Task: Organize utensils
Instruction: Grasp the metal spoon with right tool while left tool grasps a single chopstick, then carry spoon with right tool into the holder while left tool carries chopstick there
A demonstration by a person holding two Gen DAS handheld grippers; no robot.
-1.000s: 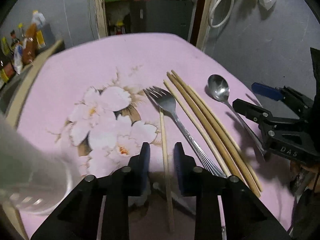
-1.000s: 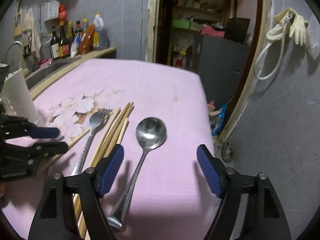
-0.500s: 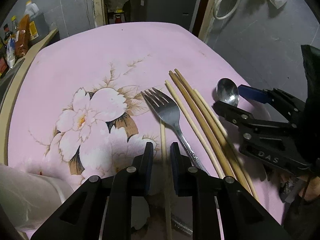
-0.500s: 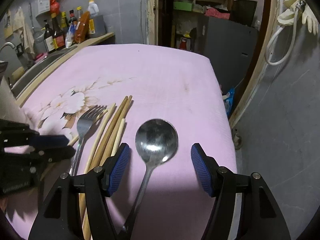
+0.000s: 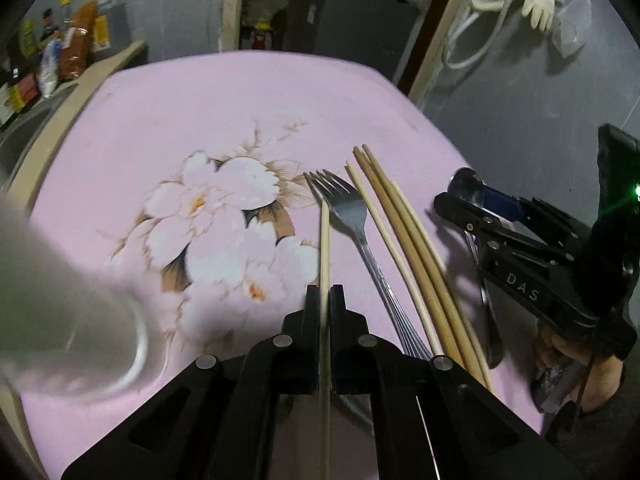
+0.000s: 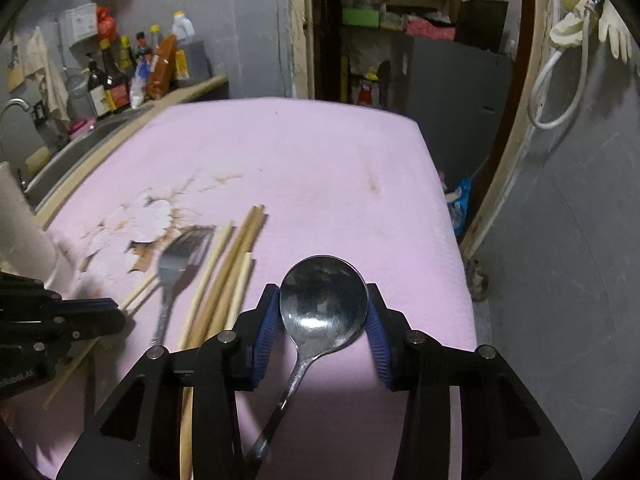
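Left claw (image 5: 324, 300) pinches chopstick (image 5: 325, 240); lower end hidden.

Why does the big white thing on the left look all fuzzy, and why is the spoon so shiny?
Left wrist view: the white cup is very close to the lens and smeared by blur, and the fisheye curves the pink tablecloth. Right wrist view: light glints off the spoon bowl, and the fork tines look streaked by blur.
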